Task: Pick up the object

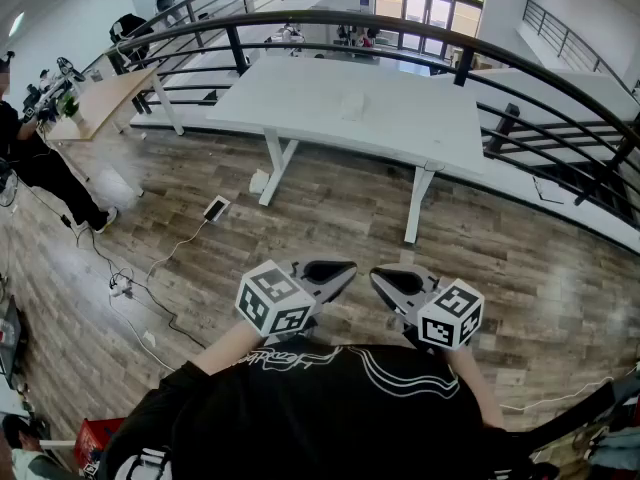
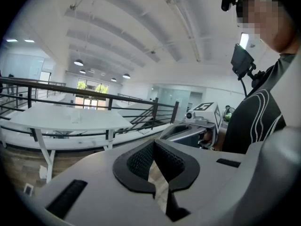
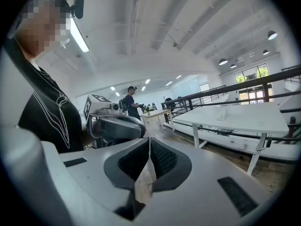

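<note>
You're not at the table [image 1: 300, 93] yet. It stands well ahead of you across the wood floor [image 1: 330, 218], w/ the railing [image 1: 465, 64] behind it. Both tongs are held close to your chest, side by side, pointing fwd. Left tongs [image 1: 338, 268]: pads pressed tip to tip, nothing between them. Right tongs [image 1: 384, 280]: same, closed right up and empty.

The step in hand, I'd say, is the approach, so walk up first and don't reach from here. The object sits about mid-table, so either side could take it; pick one and keep the other clear of the table edge. Spread the tongs before you're over the object, not on top of it. Come in low and level, one pad each side, then squeeze.

The object [image 1: 352, 105] is small and pale, nearly the same white as the tabletop, so it's easy to lose. It's the only thing I can make out on that table. It looks low, but it's too small from here to tell shape or material. Treat it as light & poss. soft: gentle squeeze till you see it better.
</note>
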